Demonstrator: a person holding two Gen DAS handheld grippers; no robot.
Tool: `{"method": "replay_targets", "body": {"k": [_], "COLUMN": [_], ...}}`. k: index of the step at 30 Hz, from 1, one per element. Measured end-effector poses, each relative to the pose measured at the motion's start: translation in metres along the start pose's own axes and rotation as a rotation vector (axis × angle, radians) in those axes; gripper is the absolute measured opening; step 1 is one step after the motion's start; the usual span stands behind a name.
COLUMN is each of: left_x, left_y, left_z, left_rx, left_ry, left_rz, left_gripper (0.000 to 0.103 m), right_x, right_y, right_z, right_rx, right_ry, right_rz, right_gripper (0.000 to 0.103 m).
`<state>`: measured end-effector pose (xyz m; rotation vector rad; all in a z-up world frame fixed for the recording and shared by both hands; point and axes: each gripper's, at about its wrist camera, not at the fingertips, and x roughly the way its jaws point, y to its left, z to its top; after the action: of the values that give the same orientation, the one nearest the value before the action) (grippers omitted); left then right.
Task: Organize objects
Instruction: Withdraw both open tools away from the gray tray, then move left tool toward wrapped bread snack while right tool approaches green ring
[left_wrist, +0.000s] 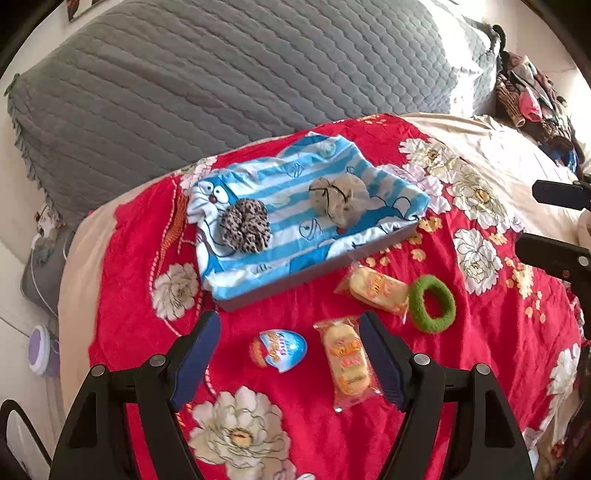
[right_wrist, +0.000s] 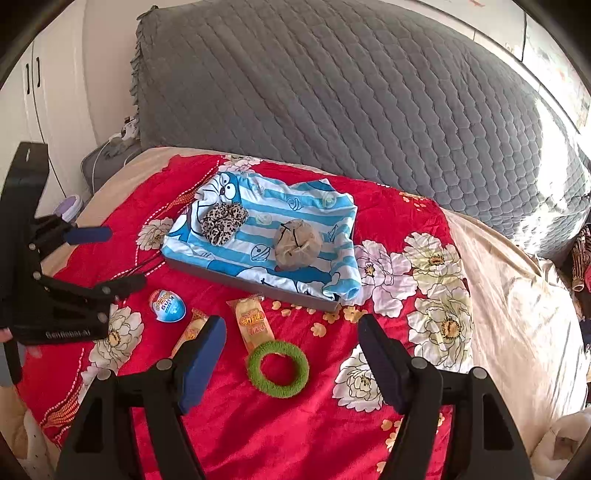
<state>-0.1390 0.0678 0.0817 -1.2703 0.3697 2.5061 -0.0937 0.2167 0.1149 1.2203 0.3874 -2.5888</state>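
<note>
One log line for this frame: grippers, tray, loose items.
left gripper open, empty | right gripper open, empty | tray: two scrunchies | loose: green scrunchie, egg, two snacks

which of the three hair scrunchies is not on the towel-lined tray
The green scrunchie: it lies on the red bedspread beside a snack packet, while the leopard-print and beige ones sit on the tray.

Glossy foil egg (left_wrist: 279, 350), shiny plastic snack wrappers (left_wrist: 347, 363), fuzzy cloth green ring (left_wrist: 431, 303), quilted matt pillow (left_wrist: 240, 74).

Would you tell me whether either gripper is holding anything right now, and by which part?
Nothing is held. The left gripper and the right gripper both stand open above the red floral bedspread, with no pad touching anything.
</note>
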Motion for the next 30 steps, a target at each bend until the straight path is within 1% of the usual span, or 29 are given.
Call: {"method": "replay_targets", "body": {"k": [8,13,19,23,27,30], "left_x": [0.006,0.015,0.020,0.023,0.026,0.027], "left_y": [0.000,0.002,-0.006,-0.010,-0.011,-0.011], "left_z": [-0.009,-0.017,-0.029,-0.033,-0.034,-0.035], "left_rx": [-0.077,-0.115,-0.077,-0.079,-0.088,-0.114], "left_ry": [-0.019,0.001,-0.009,0.001,0.006,0.007], "left_rz": [0.015,0.011,0.024,0.013,0.019,0.027], "left_gripper": [0.079,0.079,0.079,0.079,0.079,0.079], "right_x": [0.004,0.015,0.028,0.036,0.041,0.044], "right_y": [0.000,-0.004,-0.006,-0.005,-0.004,-0.003], "right_z": [-0.020,-0.034,-0.047,-0.051,-0.055,-0.056], "right_rx": [-0.007,0.003,0.011,0.020,0.029,0.037], "right_ry": [0.006,0.021,0.042,0.054,0.062,0.060], "right_rz": [0.014,0.030,0.038,0.044,0.049,0.051], "right_gripper": [0.073,0.073,0.073,0.073,0.073,0.073]}}
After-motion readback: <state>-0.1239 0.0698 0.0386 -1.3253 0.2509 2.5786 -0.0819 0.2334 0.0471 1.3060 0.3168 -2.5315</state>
